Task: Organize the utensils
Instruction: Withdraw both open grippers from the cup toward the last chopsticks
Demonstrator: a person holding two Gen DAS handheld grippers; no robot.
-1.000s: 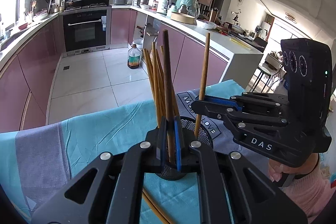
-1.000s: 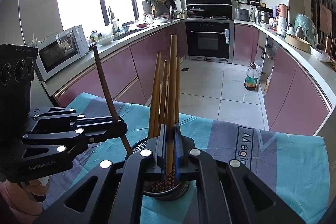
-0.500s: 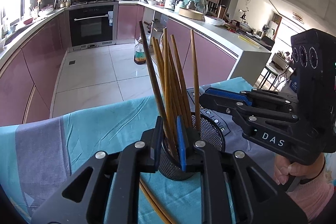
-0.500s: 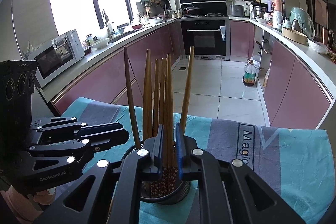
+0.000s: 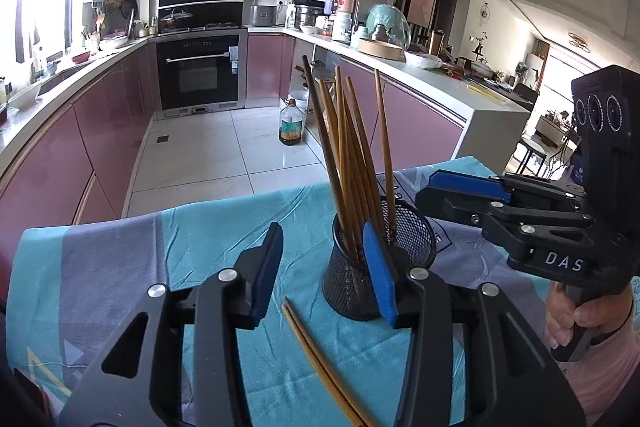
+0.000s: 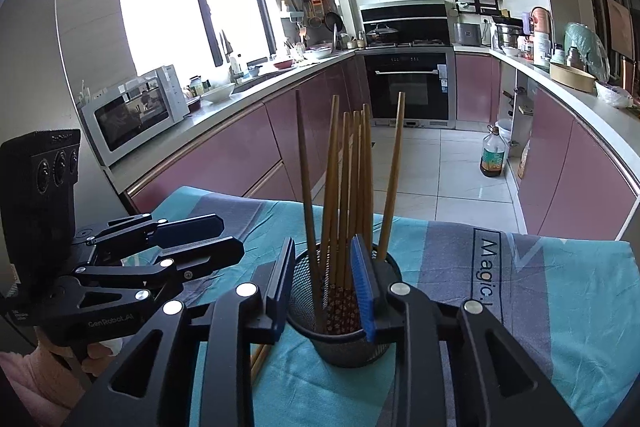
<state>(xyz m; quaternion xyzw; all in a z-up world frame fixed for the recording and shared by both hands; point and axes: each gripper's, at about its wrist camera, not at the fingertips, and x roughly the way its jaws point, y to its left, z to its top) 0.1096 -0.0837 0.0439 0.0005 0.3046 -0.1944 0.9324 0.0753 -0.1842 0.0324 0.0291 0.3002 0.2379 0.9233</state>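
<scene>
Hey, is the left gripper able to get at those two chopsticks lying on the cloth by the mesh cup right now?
Probably yes. The left gripper is open and empty, and the loose chopsticks lie bare on the cloth just below its jaws. The mesh cup stands close beside them, against one finger.

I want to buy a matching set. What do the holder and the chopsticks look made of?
The holder looks like black-coated metal mesh: fine see-through grid walls, solid rim. The chopsticks standing in it look like wood or bamboo, matte tan, one darker brown; some have patterned lower ends. The two loose chopsticks on the cloth look the same tan.
</scene>
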